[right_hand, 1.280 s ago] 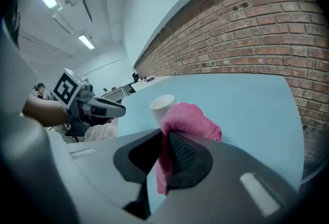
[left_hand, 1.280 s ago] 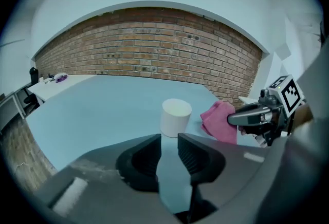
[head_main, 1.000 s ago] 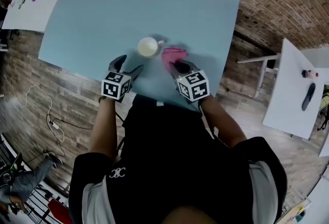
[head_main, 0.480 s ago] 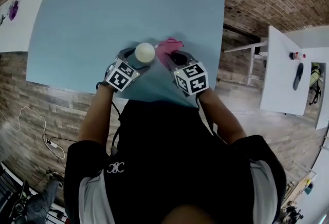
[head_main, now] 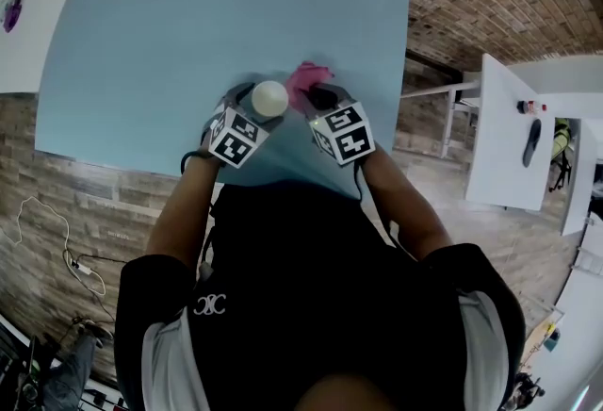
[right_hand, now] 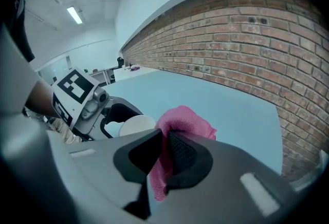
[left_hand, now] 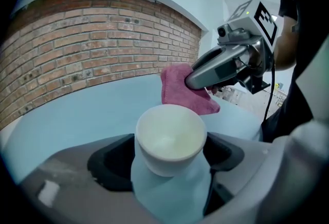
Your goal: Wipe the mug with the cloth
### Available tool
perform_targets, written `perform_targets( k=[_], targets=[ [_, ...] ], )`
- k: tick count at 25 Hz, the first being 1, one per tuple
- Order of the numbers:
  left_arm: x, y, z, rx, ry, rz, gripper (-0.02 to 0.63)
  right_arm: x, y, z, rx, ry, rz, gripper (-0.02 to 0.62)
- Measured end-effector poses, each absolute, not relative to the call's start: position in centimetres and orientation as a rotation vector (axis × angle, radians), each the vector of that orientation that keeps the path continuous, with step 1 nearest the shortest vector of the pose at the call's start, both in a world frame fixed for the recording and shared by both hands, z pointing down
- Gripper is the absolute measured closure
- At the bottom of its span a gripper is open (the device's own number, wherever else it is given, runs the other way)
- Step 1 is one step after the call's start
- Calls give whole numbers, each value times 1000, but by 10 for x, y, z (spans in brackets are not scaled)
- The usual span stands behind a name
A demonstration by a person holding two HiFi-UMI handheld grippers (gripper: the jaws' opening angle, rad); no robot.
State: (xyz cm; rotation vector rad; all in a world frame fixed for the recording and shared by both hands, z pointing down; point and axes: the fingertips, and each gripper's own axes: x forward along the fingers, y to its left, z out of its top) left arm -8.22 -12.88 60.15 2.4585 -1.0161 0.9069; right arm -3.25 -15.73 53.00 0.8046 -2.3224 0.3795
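the white mug (left_hand: 169,138) stands on the worktop (head_main: 188,23) between your left tool's (left_hand: 170,166) jaws, which have just been spreading wider and aren't pressing it. your right tool (right_hand: 163,153) pinches the pink cloth (right_hand: 185,121) just beside the mug. both tools slope downward.

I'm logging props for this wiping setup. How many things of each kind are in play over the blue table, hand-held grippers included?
Mug: 1
Cloth: 1
Hand-held gripper: 2 (left hand-held gripper, right hand-held gripper)
Total: 4
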Motion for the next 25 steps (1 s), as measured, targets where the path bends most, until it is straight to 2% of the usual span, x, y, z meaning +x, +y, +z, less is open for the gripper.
perform_targets(
  k=[2,12,25],
  targets=[
    [-79,-130,601,2457,-1020,914,184,-35,-160,532,785,-2308,379,558],
    [-81,-130,600,2452,-1012,920,190,-59,-183,545,763,-2257,347,557],
    [-84,-129,601,2408,-1035,940,190,-29,-214,600,859,-2142,714,557]
  ],
)
